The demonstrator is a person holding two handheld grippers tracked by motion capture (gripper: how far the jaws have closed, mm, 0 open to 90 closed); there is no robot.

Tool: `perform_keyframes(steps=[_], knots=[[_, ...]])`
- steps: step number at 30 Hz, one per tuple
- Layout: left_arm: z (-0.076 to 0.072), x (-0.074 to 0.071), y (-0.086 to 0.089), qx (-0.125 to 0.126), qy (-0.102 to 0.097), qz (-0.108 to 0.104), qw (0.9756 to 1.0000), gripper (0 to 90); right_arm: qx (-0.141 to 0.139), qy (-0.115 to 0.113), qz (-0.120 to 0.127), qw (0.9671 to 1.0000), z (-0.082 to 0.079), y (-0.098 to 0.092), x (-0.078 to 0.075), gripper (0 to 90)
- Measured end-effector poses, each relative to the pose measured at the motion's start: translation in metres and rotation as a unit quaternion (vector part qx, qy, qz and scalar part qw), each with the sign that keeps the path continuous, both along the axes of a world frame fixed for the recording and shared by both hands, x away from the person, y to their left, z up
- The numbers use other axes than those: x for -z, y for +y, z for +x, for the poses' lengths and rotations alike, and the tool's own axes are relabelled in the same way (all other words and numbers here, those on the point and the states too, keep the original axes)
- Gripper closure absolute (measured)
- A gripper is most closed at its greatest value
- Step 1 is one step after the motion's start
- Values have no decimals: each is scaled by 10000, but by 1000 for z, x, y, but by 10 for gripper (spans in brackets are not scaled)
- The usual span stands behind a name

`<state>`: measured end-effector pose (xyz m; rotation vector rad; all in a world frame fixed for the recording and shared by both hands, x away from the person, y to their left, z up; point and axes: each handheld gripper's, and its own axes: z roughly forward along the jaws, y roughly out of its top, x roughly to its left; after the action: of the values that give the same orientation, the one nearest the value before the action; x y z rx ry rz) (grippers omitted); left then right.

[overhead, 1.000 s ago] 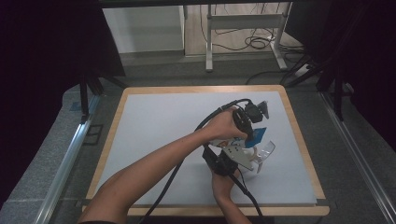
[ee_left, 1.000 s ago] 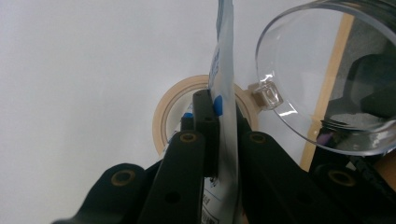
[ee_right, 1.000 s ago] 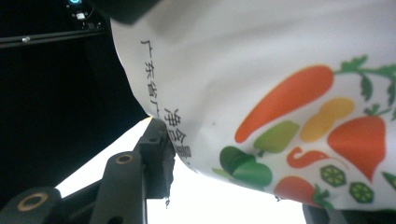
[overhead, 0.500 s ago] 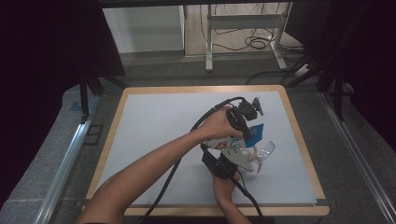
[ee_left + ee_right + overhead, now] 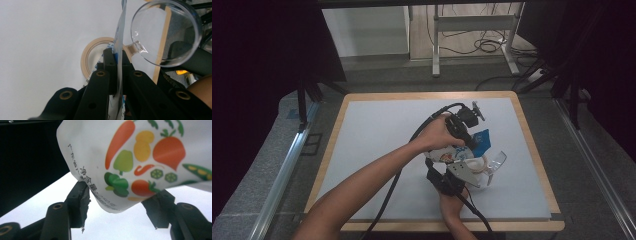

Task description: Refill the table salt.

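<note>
A white pouch printed with vegetables hangs over the white table mat. Its blue top is pinched edge-on in my left gripper, which is shut on it and reaches in from above. My right gripper comes up from the near side. Its jaws have just been opening and now stand either side of the pouch's bottom corner without pressing it. A clear round cup with a short handle and a beige tape roll lie right beside the pouch.
The white mat sits in a wooden frame. The cup and tape roll crowd the mat's right-centre. Cables trail from both grippers toward the near edge. Metal rails run along both sides of the table.
My left gripper has shifted slightly to the left with the pouch top in it. The right hand has stayed where it was.
</note>
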<state>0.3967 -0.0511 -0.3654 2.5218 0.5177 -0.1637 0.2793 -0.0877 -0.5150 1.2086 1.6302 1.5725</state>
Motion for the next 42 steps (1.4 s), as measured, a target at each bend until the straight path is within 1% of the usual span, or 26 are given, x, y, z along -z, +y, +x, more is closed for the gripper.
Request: perform_keyframes(steps=[1,2,4,5,6,7,11,13,15,17,18,22,23,24,25,27,29,31,33,34,35,38,42], knots=[[-1,0,2,-42,26,-68,10000,900,15,34,1,10000,-1,1,0,397],[-1,-1,5,-17,35,-81,10000,900,24,15,-23,10000,-2,1,1,391],[-1,0,11,-56,56,-231,9997,900,-2,60,-30,10000,-3,2,2,376],[-1,-1,14,-44,68,-263,9996,900,-9,69,-58,10000,-3,2,2,369],[-1,-1,17,-53,87,-340,9994,900,-17,95,-90,9999,-4,2,2,367],[-1,-1,20,-65,97,-399,9991,900,-35,69,-150,9999,-4,1,2,363],[1,-2,28,-129,111,-561,9983,900,-115,159,-206,9996,-5,0,3,347],[1,-3,33,-143,111,-661,9976,900,-141,205,-223,9994,-6,-2,4,344],[1,-4,37,-180,108,-753,9969,900,-165,196,-286,9993,-7,-5,5,341],[1,-4,42,-211,91,-859,9960,900,-201,270,-288,9990,-9,-7,5,329],[1,-4,44,-233,90,-909,9955,900,-221,276,-337,9988,-9,-8,5,324],[1,-3,54,-310,73,-1054,9939,900,-299,334,-367,9983,-13,-12,6,313],[1,-2,56,-336,92,-1121,9931,899,-349,382,-349,9980,-14,-14,6,312],[1,-2,58,-349,113,-1175,9924,900,-347,374,-359,9981,-14,-15,7,312],[1,-2,61,-359,103,-1204,9920,900,-363,401,-380,9978,-14,-15,7,312],[1,-1,65,-416,115,-1308,9905,900,-397,449,-385,9975,-15,-17,8,310],[2,1,69,-441,144,-1411,9889,900,-412,415,-454,9973,-15,-19,9,309],[2,2,73,-489,147,-1477,9877,900,-448,457,-475,9968,-17,-20,8,308],[2,3,76,-526,169,-1603,9855,900,-457,441,-504,9967,-18,-22,9,308],[2,3,77,-553,175,-1631,9849,900,-457,441,-516,9966,-18,-22,9,307],[2,3,79,-562,160,-1632,9849,900,-473,453,-514,9965,-18,-23,10,307],[3,3,87,-646,125,-1723,9828,899,-519,480,-561,9959,-19,-27,10,305],[5,1,100,-754,48,-1900,9789,900,-628,491,-661,9946,-23,-29,11,295]])
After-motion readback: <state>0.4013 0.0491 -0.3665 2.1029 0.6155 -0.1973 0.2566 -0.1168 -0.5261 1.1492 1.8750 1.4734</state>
